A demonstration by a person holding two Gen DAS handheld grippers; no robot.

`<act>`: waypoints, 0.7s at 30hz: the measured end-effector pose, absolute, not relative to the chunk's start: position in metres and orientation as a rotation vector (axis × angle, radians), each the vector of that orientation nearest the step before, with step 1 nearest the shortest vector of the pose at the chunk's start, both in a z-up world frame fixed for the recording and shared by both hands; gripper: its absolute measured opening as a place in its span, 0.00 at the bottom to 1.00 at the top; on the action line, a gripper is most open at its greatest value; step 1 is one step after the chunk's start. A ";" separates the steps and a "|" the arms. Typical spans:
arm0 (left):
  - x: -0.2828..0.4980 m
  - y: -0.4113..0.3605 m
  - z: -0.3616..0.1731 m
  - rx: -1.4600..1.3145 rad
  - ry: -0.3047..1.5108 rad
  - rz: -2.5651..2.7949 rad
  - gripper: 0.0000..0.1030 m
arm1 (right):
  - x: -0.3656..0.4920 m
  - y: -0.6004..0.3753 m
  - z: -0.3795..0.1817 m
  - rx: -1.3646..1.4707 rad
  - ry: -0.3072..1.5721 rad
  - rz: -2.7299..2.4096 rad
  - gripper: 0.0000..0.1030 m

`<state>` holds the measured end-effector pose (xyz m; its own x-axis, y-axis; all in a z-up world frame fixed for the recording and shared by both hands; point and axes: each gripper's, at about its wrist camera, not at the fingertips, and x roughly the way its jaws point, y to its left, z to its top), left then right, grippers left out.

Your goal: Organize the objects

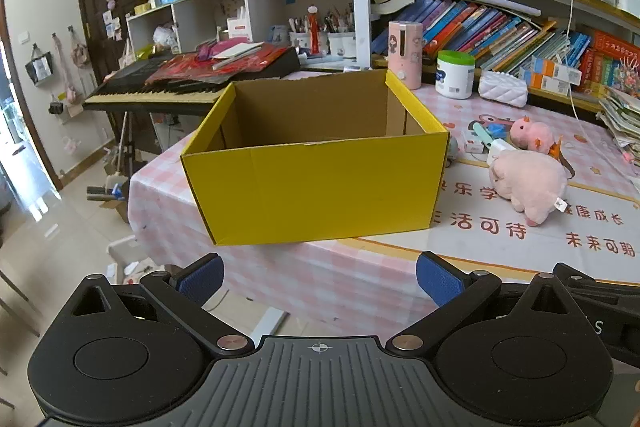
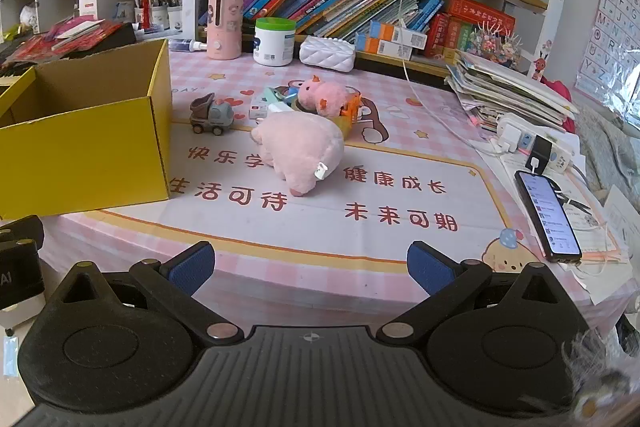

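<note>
An open yellow cardboard box (image 1: 316, 187) (image 2: 84, 155) stands on the table's left part, and what shows of its inside holds nothing. To its right lie a large pink plush pig (image 2: 302, 151) (image 1: 528, 183), a smaller pink plush (image 2: 324, 95) (image 1: 532, 135), a grey toy truck (image 2: 212, 115) and several small items (image 2: 276, 103) in a pile. My left gripper (image 1: 320, 279) hangs open in front of the box, short of the table edge. My right gripper (image 2: 312, 267) stands open over the near table edge, nothing between its fingers.
A phone (image 2: 548, 217) lies on papers at the right edge beside a power strip (image 2: 536, 143). Stacked papers (image 2: 508, 91), a white pouch (image 2: 328, 53), a green-lidded tub (image 2: 274, 41) and a pink canister (image 2: 224, 25) line the back before bookshelves. A keyboard (image 1: 168, 87) stands left.
</note>
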<state>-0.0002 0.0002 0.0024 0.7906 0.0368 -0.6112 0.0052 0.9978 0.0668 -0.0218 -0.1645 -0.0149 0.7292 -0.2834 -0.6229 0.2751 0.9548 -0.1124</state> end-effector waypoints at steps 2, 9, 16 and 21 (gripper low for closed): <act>0.000 0.000 0.002 0.067 0.659 0.017 1.00 | -0.022 -0.164 -0.015 -0.012 0.688 -0.308 1.00; -0.001 0.002 0.001 0.066 0.659 0.017 1.00 | -0.021 -0.164 -0.015 -0.012 0.688 -0.309 1.00; -0.002 0.005 -0.001 0.070 0.661 0.014 1.00 | -0.021 -0.165 -0.015 -0.013 0.690 -0.309 1.00; -0.002 0.005 -0.001 0.072 0.661 0.014 1.00 | -0.021 -0.165 -0.015 -0.013 0.689 -0.310 1.00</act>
